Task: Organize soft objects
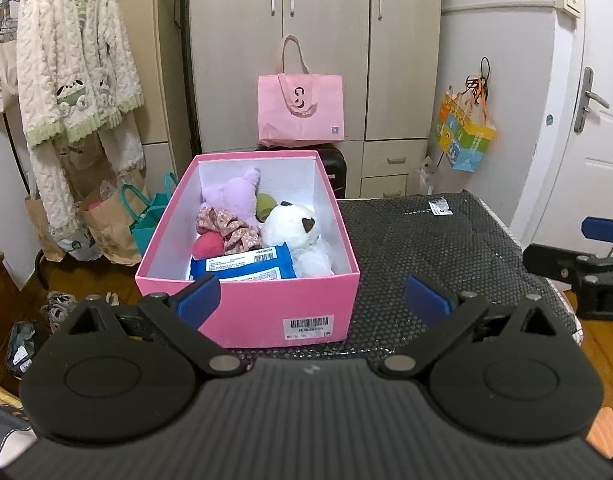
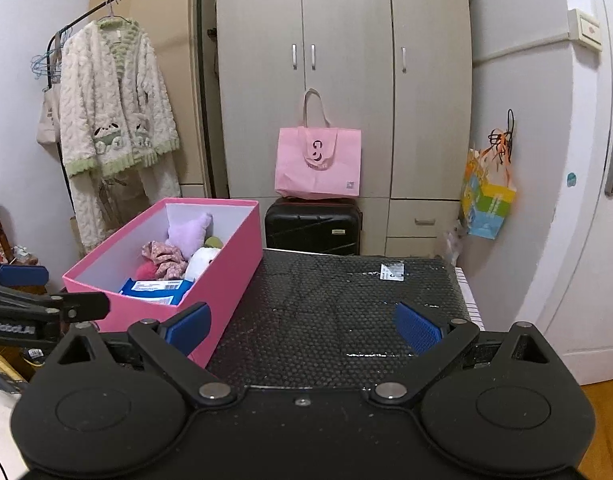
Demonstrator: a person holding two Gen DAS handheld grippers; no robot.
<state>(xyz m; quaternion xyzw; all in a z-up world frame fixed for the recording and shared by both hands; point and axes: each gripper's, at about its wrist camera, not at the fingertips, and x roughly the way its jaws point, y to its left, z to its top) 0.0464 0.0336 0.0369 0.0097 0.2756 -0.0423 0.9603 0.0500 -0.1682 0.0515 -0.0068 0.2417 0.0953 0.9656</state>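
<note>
At ten o'clock on the black bubble-wrap mat (image 2: 338,312), the open pink cardboard box (image 1: 266,312) already holds white plush toy (image 1: 296,232), purple plush (image 1: 232,198) and blue pack (image 1: 246,266); left gripper (image 1: 312,300) and right gripper (image 2: 302,324) stand apart, empty, so little seems left.

Lighting's even and soft indoors, no hard shadows, you get a bit of glare off the black bubble-wrap table cover (image 2: 346,308). Both views are sharp in the middle, but fisheye bends the wardrobe (image 1: 314,40) and door (image 2: 594,160) hard at the edges, corners go dark.
</note>
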